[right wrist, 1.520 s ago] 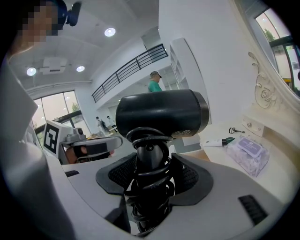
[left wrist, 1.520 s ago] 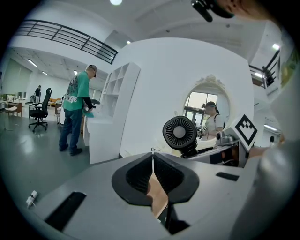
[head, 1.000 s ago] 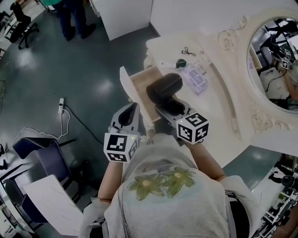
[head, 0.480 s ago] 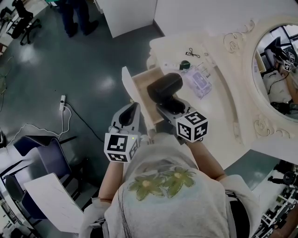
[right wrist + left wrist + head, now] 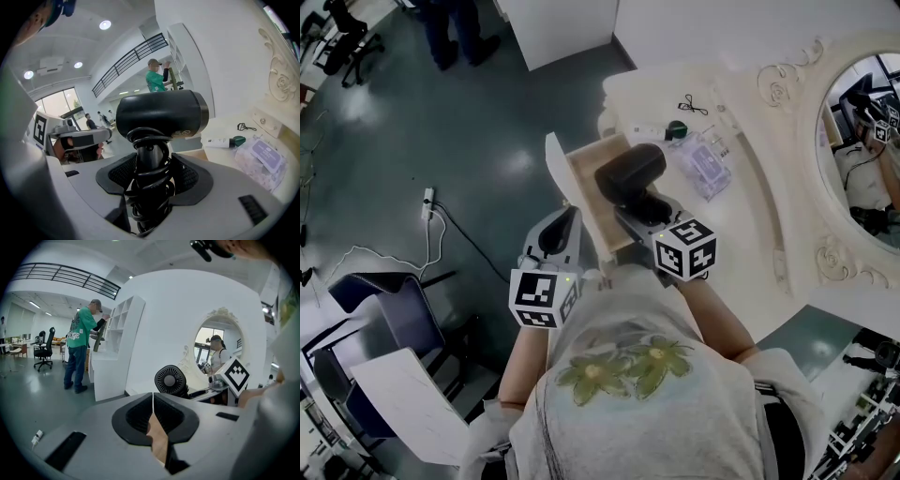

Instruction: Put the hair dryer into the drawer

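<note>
Glossy black cylindrical hair dryer [image 5: 161,114], cord-wrapped handle clamped in right gripper [image 5: 150,171], pale wooden drawer [image 5: 584,183] open, left gripper [image 5: 153,414] closed, empty.

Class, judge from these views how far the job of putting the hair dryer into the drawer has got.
Done: the light wooden drawer stands open. In hand: the right tool grips the black hair dryer by its cord-wrapped handle, over the drawer; the left tool is shut, empty. Left: lower it in and let go.
</note>
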A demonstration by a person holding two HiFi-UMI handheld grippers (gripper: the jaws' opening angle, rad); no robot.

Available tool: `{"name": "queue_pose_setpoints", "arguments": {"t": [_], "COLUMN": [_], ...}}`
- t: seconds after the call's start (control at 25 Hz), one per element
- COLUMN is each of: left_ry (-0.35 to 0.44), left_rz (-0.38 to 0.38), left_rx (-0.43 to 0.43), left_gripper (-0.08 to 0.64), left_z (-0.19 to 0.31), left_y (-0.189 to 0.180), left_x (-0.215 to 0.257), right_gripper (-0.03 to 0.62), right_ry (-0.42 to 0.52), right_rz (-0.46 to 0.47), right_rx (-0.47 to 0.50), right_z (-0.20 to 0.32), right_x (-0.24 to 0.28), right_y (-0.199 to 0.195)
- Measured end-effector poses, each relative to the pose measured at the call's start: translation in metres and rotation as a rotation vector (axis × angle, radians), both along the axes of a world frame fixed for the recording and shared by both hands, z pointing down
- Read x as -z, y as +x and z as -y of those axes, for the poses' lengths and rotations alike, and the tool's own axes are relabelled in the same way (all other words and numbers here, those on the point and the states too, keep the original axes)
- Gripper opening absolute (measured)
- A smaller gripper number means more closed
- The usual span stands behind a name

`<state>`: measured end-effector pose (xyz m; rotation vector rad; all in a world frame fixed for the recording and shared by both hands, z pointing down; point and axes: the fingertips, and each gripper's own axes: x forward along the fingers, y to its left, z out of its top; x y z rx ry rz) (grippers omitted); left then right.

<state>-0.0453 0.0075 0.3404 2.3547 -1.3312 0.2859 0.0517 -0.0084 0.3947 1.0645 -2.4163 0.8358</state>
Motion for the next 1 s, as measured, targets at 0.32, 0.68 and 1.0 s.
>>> {"name": "queue_pose_setpoints", "arguments": {"t": [0.32, 0.68, 1.0], "left_ry": [-0.025, -0.055, -0.088], "left_rz": [0.023, 0.036, 0.063], "left_rx": [0.020, 0.022, 0.021], "left_gripper": [0.017, 0.017, 0.017], "left_z": [0.005, 0.008, 0.015], "left_y": [-0.003, -0.002, 0.000], "left_x": [-0.014, -0.030, -0.050], "right_gripper": [0.229, 0.229, 0.229], "right_ry": [-0.026, -0.044, -0.070], "right_rz": [-0.001, -0.010, -0.006], "right_rx": [0.007, 0.027, 0.023], "right_z": [0.010, 0.021, 0.030], "right_x": [-0.019, -0.038, -0.058], "right_y": [0.000, -0.002, -0.004]}}
